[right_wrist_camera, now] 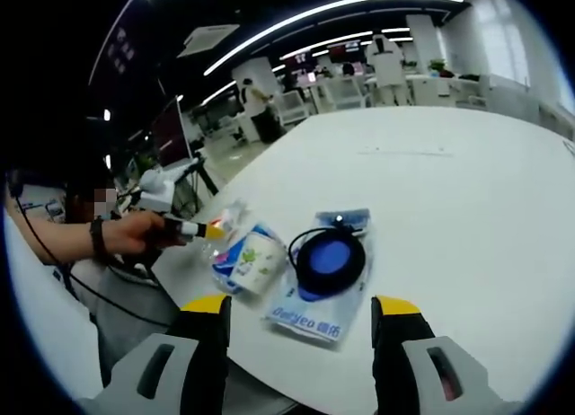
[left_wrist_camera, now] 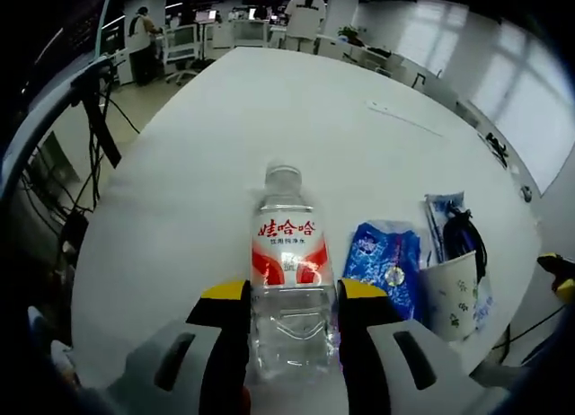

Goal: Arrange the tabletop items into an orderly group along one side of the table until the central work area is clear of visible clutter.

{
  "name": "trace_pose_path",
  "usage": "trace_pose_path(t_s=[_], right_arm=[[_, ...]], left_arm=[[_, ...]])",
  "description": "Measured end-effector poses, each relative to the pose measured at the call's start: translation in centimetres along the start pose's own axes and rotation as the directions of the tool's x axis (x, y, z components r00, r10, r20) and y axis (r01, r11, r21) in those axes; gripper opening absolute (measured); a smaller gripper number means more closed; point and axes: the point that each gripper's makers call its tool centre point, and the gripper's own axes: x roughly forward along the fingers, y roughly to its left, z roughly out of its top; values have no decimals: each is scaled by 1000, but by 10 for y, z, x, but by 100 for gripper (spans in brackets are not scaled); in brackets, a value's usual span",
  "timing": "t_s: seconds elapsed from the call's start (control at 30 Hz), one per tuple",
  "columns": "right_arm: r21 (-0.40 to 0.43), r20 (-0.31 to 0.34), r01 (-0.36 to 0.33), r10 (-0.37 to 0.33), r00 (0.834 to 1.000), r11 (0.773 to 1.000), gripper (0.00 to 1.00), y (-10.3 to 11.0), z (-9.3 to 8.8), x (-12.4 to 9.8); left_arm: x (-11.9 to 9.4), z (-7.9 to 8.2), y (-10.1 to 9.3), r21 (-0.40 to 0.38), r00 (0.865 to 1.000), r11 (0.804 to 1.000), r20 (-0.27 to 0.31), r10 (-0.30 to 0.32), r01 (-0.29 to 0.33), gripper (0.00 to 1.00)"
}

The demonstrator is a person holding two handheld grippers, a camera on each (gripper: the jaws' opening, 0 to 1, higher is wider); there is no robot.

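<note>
The bottle's (left_wrist_camera: 289,280) base runs off the left gripper view's bottom edge between the claw (left_wrist_camera: 292,294) tips. The cup (left_wrist_camera: 452,294) covers part of the blue packet (left_wrist_camera: 388,264). Label print is too small to read.

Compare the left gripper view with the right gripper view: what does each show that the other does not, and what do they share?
Left gripper view: the bottle up close between the jaws of the left gripper, its red and white label readable. Right gripper view: a hand holding that gripper, a round black disc on a pack, and the right gripper open. Both: the cup, the blue packet and the white table.
</note>
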Motion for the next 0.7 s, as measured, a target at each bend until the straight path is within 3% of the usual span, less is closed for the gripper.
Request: trace_pose_path(t_s=[0.4,0.6,0.7], right_arm=[[-2,-2,-7,7,1000,1000,64,1,1,4],[-2,-4,-10,10,1000,1000,64,3,1,6],[-4,-6,-14,14,1000,1000,64,3,1,6]], left_arm=[[-9,-17,6,-18,1000,1000,-13,6,-6,37],[-23,-35,4,-19,1000,1000,-17,12,-13,37],[-29,-36,4,-23,1000,1000,-20,12,-13,37]])
